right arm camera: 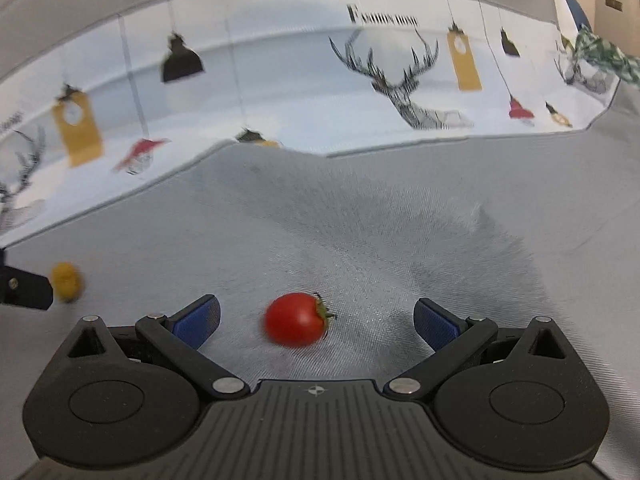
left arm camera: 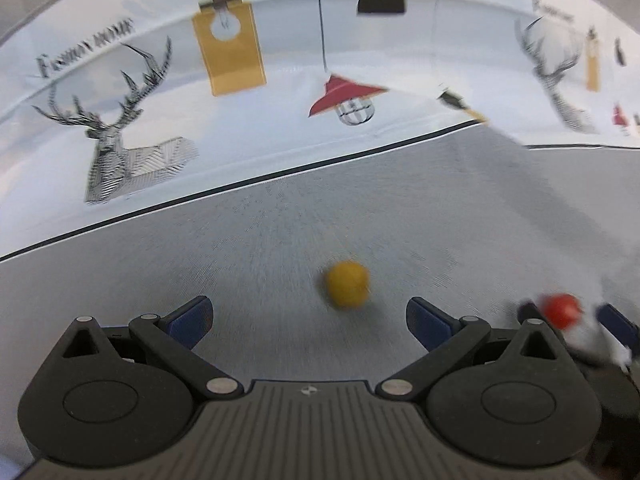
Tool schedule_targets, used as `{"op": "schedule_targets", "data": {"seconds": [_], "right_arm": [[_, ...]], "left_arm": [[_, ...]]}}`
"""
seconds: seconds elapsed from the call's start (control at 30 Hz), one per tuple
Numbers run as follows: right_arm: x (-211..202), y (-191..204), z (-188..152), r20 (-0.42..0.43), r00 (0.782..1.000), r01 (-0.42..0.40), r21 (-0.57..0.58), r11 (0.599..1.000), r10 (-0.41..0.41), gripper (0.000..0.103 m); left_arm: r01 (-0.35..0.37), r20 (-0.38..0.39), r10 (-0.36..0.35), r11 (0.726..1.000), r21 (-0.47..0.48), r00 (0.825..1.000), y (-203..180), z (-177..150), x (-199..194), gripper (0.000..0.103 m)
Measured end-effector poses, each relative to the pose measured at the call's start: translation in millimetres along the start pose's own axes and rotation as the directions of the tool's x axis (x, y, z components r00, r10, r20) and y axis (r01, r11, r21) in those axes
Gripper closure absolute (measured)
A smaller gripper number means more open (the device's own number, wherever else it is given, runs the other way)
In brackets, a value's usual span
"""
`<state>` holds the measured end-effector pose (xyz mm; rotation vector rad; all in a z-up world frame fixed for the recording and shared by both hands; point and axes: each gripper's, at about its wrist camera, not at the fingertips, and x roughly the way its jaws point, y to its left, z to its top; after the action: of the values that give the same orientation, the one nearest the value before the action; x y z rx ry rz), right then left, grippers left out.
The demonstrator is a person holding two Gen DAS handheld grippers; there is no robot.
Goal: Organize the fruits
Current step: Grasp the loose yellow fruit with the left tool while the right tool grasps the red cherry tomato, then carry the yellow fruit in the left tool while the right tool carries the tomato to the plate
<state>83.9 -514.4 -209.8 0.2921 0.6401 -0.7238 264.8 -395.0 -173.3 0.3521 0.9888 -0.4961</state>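
A small yellow round fruit [left arm camera: 347, 284] lies on the grey cloth just ahead of my left gripper [left arm camera: 310, 322], slightly right of centre between the wide-open blue fingers. The same yellow fruit [right arm camera: 67, 281] shows at the far left of the right wrist view, beside part of the left gripper. A red cherry tomato [right arm camera: 297, 319] with a green stem lies on the cloth between the open fingers of my right gripper [right arm camera: 316, 320], nearer the left one. In the left wrist view the tomato [left arm camera: 562, 310] appears blurred at the right, between the other gripper's blue fingers.
Grey woven cloth [right arm camera: 400, 240] covers the surface. Behind it hangs a white cloth [left arm camera: 280, 120] printed with deer heads and lamps. A green-and-white patterned item [right arm camera: 600, 54] sits at the far right in the right wrist view.
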Motion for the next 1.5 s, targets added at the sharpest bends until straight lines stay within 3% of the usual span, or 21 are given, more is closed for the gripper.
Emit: {"op": "schedule_targets", "data": {"seconds": [0.1,0.23,0.27,0.3,0.33,0.37,0.53,0.7,0.8,0.93,1.1,1.23,1.5], "right_arm": [[9.4,10.4,-11.3,0.04,0.998,0.055,-0.081,0.995,-0.052,0.001],[9.1,7.2,-10.9,0.038,0.998,0.042,-0.063,0.997,-0.04,0.001],[8.4,8.2,-10.3,0.04,0.998,0.046,-0.071,0.996,-0.043,0.017],[5.4,11.0,-10.8,0.052,0.998,0.039,-0.087,0.995,-0.035,0.037],[0.3,15.8,-10.3,0.067,0.998,0.03,-0.117,0.993,-0.022,0.066],[-2.8,19.5,-8.5,0.062,0.998,0.03,-0.147,0.989,-0.021,0.067],[-7.6,16.1,-10.7,0.078,0.997,0.021,-0.102,0.995,-0.013,0.067],[-32.6,1.9,-5.8,0.105,0.994,0.037,-0.044,0.998,-0.032,0.067],[-70.6,-2.6,2.7,0.139,0.99,0.003,-0.016,1.0,-0.001,0.067],[-151.3,-0.6,2.0,0.187,0.975,-0.119,-0.019,0.993,0.121,0.067],[-242.9,19.2,-22.3,0.153,0.945,-0.276,-0.098,0.956,0.288,0.066],[-304.7,42.6,-42.6,0.072,0.906,-0.403,-0.16,0.901,0.417,0.066],[-408.9,94.6,-85.7,0.027,0.836,-0.513,-0.321,0.796,0.549,0.066]], "left_arm": [[-0.013,-0.043,0.012,1.0,-0.007,0.999,3.2,2.9,25.5,0.0],[-0.005,-0.007,0.005,1.0,0.018,1.0,3.2,0.9,22.1,0.003],[0.012,0.007,-0.012,1.0,0.028,1.0,1.4,0.2,19.4,0.02],[0.047,0.018,-0.048,0.998,0.042,0.999,0.2,-0.3,14.7,0.051],[0.058,0.02,-0.059,0.996,0.067,0.998,-3.0,-1.0,8.7,0.069],[0.061,0.008,-0.062,0.995,0.085,0.998,-5.8,-1.7,4.7,0.077],[0.086,0.02,-0.088,0.993,0.081,0.996,-6.6,-14.2,-23.8,0.077],[0.084,0.022,-0.086,0.994,0.068,0.996,4.9,-39.0,-80.5,0.077],[0.075,0.028,-0.077,0.996,0.055,0.997,17.9,-64.0,-128.2,0.077],[0.08,0.048,-0.081,0.997,0.022,0.996,41.1,-102.1,-196.7,0.077],[0.022,0.082,-0.024,1.0,0.021,0.996,66.5,-154.2,-271.4,0.077],[0.007,0.094,-0.006,1.0,-0.01,0.996,93.7,-193.1,-316.7,0.077],[-0.052,0.136,0.065,0.994,-0.092,0.989,149.9,-270.3,-385.3,0.077]]}}
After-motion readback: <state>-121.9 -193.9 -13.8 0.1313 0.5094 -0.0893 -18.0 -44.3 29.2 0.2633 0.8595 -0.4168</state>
